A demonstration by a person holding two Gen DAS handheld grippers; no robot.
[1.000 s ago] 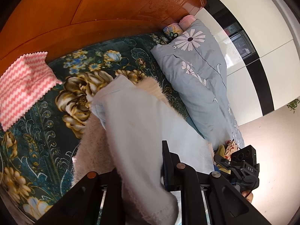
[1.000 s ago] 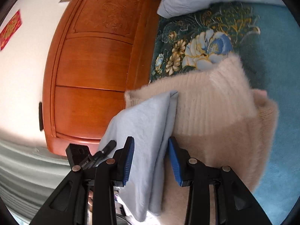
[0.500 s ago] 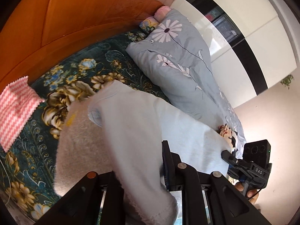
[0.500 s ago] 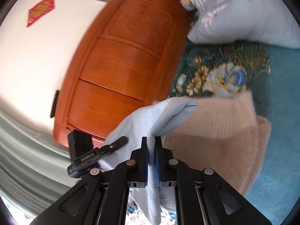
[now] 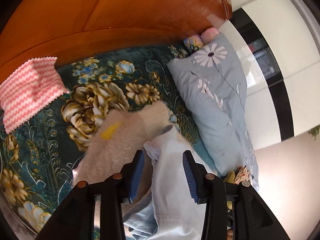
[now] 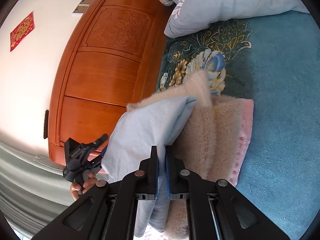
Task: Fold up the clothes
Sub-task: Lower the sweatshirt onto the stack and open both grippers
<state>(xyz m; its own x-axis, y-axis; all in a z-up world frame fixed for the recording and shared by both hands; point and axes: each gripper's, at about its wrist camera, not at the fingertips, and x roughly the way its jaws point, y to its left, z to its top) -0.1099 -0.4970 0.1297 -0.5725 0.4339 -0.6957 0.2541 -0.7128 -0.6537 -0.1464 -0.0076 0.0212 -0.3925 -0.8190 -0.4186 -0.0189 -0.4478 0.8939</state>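
A light blue garment [image 5: 170, 172] lies over a fluffy beige sweater [image 5: 124, 140] on the bed. My left gripper [image 5: 163, 160] is open, its blue-padded jaws standing either side of a raised fold of the blue garment. In the right wrist view my right gripper [image 6: 161, 154] is shut on an edge of the blue garment [image 6: 144, 128], which drapes left toward my left gripper [image 6: 84, 156]. The beige sweater [image 6: 202, 132] sits folded on a pink garment [image 6: 245, 140].
A pink zigzag cloth [image 5: 28, 92] lies at the left by the wooden headboard [image 5: 120, 20]. A grey-blue floral quilt [image 5: 216, 100] lies along the right. The dark floral bedspread [image 5: 50, 150] and a teal blanket [image 6: 280, 100] cover the bed.
My left gripper has opened and let go of the blue garment, which now lies lower on the sweater. My right gripper stays shut on the garment.
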